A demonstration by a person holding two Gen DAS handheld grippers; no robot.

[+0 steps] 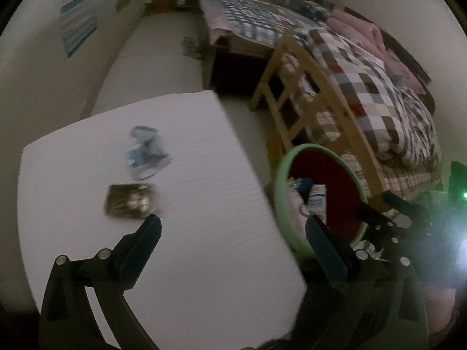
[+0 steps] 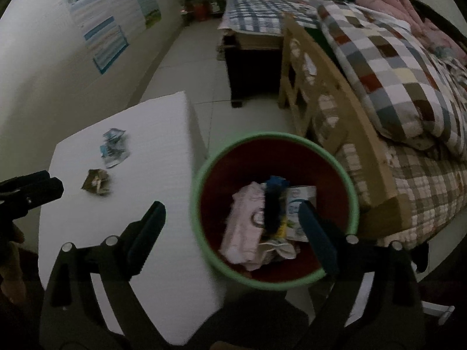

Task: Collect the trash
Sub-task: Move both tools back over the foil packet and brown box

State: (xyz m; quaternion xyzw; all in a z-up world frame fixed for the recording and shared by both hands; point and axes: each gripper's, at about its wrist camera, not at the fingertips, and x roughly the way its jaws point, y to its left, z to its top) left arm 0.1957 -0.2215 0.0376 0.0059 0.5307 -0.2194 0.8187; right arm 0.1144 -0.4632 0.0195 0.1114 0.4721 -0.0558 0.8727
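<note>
A dark crumpled wrapper (image 1: 130, 201) (image 2: 97, 183) and a blue-and-white crumpled packet (image 1: 147, 152) (image 2: 113, 148) lie on the white table (image 1: 189, 204) (image 2: 140, 175). A green-rimmed red bin (image 1: 321, 201) (image 2: 274, 207) stands right of the table and holds several pieces of trash, among them a pink packet (image 2: 245, 224) and a dark blue piece (image 2: 273, 204). My left gripper (image 1: 233, 233) is open and empty above the table, just behind the dark wrapper. My right gripper (image 2: 232, 215) is open and empty over the bin's near rim. The left gripper's fingers (image 2: 32, 188) show at the left edge of the right wrist view.
A bed with checkered quilts (image 1: 364, 87) (image 2: 394, 81) and a wooden frame (image 1: 289, 93) (image 2: 321, 102) stands right of the bin. A dark cabinet (image 2: 251, 67) stands beyond. A wall with posters (image 2: 111, 29) runs along the left. Pale tiled floor (image 1: 157, 58) lies between.
</note>
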